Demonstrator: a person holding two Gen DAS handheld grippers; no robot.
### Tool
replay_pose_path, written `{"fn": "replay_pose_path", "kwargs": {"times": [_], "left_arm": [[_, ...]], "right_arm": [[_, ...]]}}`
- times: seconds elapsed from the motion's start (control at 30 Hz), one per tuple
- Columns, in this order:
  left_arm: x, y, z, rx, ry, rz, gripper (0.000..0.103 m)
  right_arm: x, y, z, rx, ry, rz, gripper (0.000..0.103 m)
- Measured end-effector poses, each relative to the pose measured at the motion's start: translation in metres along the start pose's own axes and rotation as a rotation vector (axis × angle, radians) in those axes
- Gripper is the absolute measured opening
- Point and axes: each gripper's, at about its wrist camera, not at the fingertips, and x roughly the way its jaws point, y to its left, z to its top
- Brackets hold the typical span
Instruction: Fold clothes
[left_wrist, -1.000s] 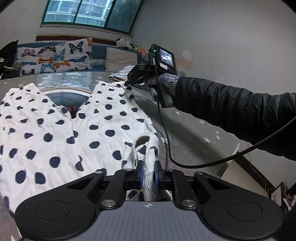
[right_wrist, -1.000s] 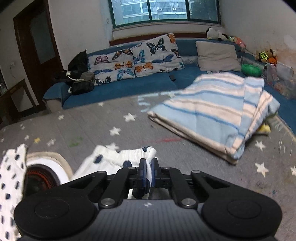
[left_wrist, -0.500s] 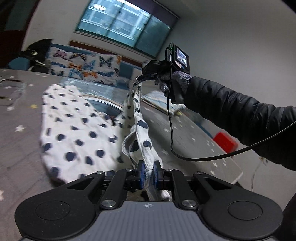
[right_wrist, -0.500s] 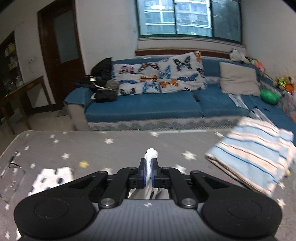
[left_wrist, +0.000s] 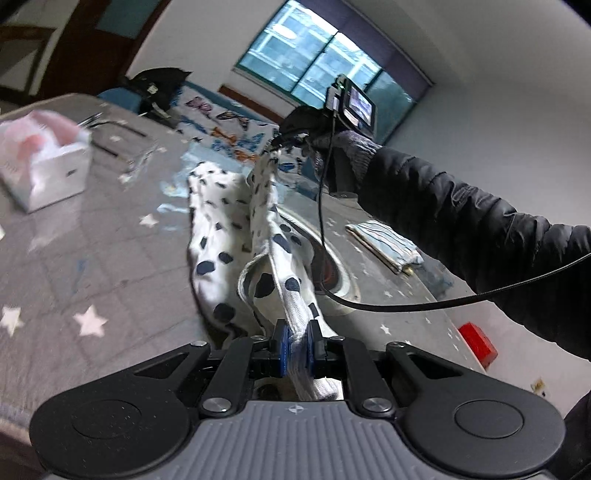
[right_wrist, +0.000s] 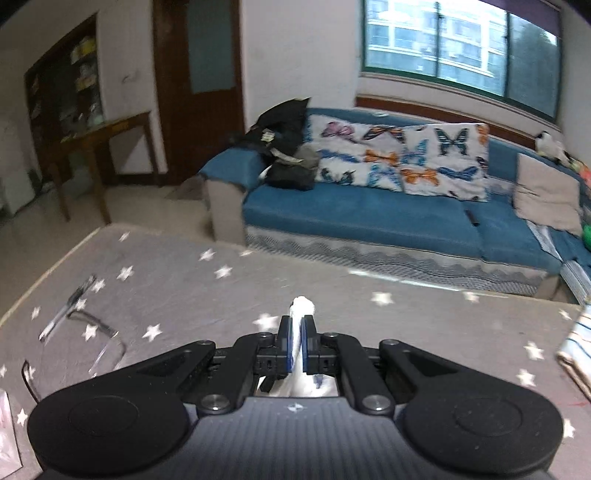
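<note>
A second ago the polka-dot garment (left_wrist: 236, 236) lay spread flat on the desk (left_wrist: 92, 266); now one long edge of it is lifted and carried over towards the other half, which still rests on the star-patterned cover. In the left wrist view the left tongs (left_wrist: 296, 341) are pinched on one end of that lifted edge, and the right tongs (left_wrist: 280, 142), held by a gloved hand in a dark sleeve, grip the far end, the hem stretched between them. To fold well, both ends should travel level and taut and land edge on edge. A white tissue box (left_wrist: 44, 173) and a pair of glasses (left_wrist: 122, 144) lie beyond the landing side, and a striped folded cloth (left_wrist: 384, 242) sits well apart. In the right wrist view the right tongs (right_wrist: 296, 341) are pressed together on a nub of white fabric; the glasses (right_wrist: 77, 332) lie near on the left, and a blue sofa (right_wrist: 369, 218) stands behind the desk.
</note>
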Motion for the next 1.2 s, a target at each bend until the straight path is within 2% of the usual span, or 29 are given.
{"fn": "replay_pose_path", "kwargs": {"times": [0.17, 0.33, 0.47, 0.57, 0.73, 0.87, 1.07, 1.13, 1.2], "left_arm": [[-0.005, 0.008, -0.008, -0.05, 0.018, 0.026, 0.011], [-0.008, 0.01, -0.014, -0.082, 0.025, 0.048, 0.011], [-0.002, 0.011, -0.014, -0.08, 0.042, 0.043, 0.011], [-0.001, 0.011, -0.016, -0.08, 0.047, 0.043, 0.011], [-0.001, 0.012, -0.018, -0.097, 0.052, 0.047, 0.012], [0.0, 0.008, -0.018, -0.089, 0.053, 0.044, 0.012], [-0.003, 0.004, -0.018, -0.073, 0.062, 0.058, 0.015], [-0.006, 0.004, -0.016, -0.058, 0.056, 0.064, 0.017], [-0.009, 0.003, -0.012, -0.041, 0.044, 0.069, 0.018]], "right_arm": [[0.035, 0.042, -0.01, -0.006, 0.052, 0.066, 0.005], [0.038, 0.052, -0.016, -0.004, 0.08, 0.182, 0.008], [0.029, 0.04, -0.015, -0.047, 0.087, 0.171, 0.011], [0.027, 0.035, -0.021, -0.079, 0.139, 0.191, 0.011], [0.022, 0.052, -0.046, -0.238, 0.228, 0.214, 0.011], [0.029, 0.066, -0.06, -0.236, 0.267, 0.218, 0.011], [0.021, 0.078, -0.06, -0.194, 0.257, 0.324, 0.012], [0.011, 0.075, -0.054, -0.201, 0.237, 0.342, 0.013], [-0.001, 0.069, -0.049, -0.222, 0.22, 0.324, 0.018]]}}
